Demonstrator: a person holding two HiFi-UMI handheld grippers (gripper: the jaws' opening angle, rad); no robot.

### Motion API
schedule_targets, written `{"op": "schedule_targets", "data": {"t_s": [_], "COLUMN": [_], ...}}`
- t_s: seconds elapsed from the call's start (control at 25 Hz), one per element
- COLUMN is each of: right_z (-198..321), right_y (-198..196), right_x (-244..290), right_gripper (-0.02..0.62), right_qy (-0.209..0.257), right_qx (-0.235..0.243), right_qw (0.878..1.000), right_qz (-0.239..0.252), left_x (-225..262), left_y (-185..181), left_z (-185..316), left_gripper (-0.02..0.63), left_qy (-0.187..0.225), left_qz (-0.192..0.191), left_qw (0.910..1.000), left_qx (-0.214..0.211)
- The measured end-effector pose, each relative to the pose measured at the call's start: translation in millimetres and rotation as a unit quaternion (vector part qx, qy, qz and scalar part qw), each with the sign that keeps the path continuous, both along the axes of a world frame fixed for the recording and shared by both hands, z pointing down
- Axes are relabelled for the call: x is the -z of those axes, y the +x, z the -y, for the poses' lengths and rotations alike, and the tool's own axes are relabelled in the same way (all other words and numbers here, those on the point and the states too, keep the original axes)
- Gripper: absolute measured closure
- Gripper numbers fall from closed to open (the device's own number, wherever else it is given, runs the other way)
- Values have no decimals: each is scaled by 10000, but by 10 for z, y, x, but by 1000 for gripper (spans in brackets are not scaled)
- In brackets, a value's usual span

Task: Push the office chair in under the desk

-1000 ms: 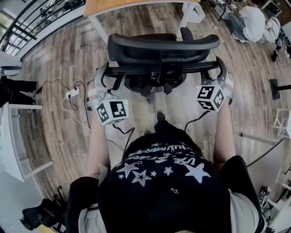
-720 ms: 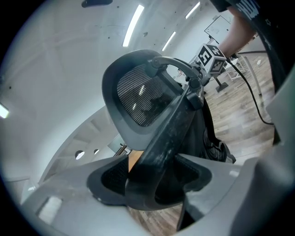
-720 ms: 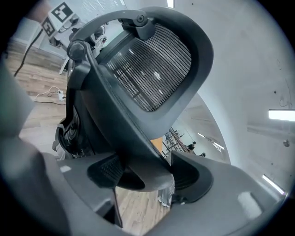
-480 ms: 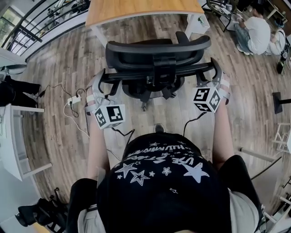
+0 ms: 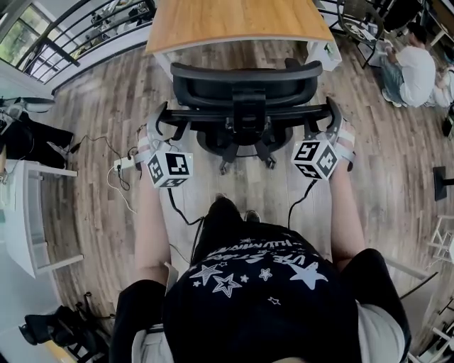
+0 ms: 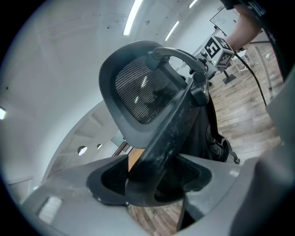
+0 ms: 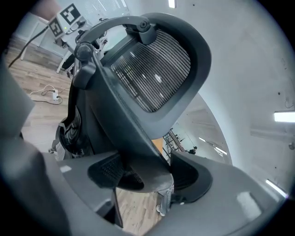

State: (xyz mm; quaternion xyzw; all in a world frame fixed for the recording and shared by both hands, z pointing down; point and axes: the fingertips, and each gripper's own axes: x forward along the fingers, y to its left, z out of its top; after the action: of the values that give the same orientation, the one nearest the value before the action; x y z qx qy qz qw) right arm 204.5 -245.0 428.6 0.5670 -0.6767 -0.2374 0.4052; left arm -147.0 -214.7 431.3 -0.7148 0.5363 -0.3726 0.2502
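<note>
Looking down in the head view: the office chair (image 5: 245,85) stands right in front of the desk (image 5: 237,21), back facing the person, top of its backrest just short of the desk's near edge, between the desk's white legs (image 5: 162,62). The seat is hidden behind the backrest. The left gripper (image 5: 156,135) is at the left end of the chair's rear cross frame, the right gripper (image 5: 335,133) at the right end, with the marker cubes (image 5: 170,168) facing up. Both forearms reach forward on either side of the chair. A wood plank floor (image 5: 85,191) lies under everything, with a white power strip (image 5: 126,163) and cable left of the left gripper. Another person (image 5: 415,74) sits far off at upper right, well apart from the chair.

Left gripper view: the jaws are clamped on a dark frame bar (image 6: 173,124) of the chair, which runs up between the two pads to the mesh back (image 6: 140,92). Pads press it from both sides. The other gripper's cube shows past the chair at upper right.

Right gripper view: the jaws stand wide but are closed on the rounded end of the chair's frame (image 7: 138,170), which fills the space between the pads. The mesh back rises above the jaws, tilted in the frame. Floor and power strip show at left.
</note>
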Motion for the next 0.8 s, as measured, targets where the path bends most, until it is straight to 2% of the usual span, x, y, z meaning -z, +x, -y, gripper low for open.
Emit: {"op": "schedule_targets", "data": {"t_s": [0.44, 0.8], "right_z": [997, 1946], "right_y": [-53, -69], "right_x": [-2, 11], "right_gripper": [291, 291], "right_qy": [-241, -451], "right_qx": [-201, -390], "right_qw": [9995, 9981], "right_qz": [-46, -134], "left_x": [32, 40], "left_y": [-51, -78], "left_z": [1017, 2024], "left_gripper": [291, 292], "left_qy": [145, -36], "left_qz": [-46, -42], "left_qw": [9995, 9993], "left_qx": [-266, -375]}}
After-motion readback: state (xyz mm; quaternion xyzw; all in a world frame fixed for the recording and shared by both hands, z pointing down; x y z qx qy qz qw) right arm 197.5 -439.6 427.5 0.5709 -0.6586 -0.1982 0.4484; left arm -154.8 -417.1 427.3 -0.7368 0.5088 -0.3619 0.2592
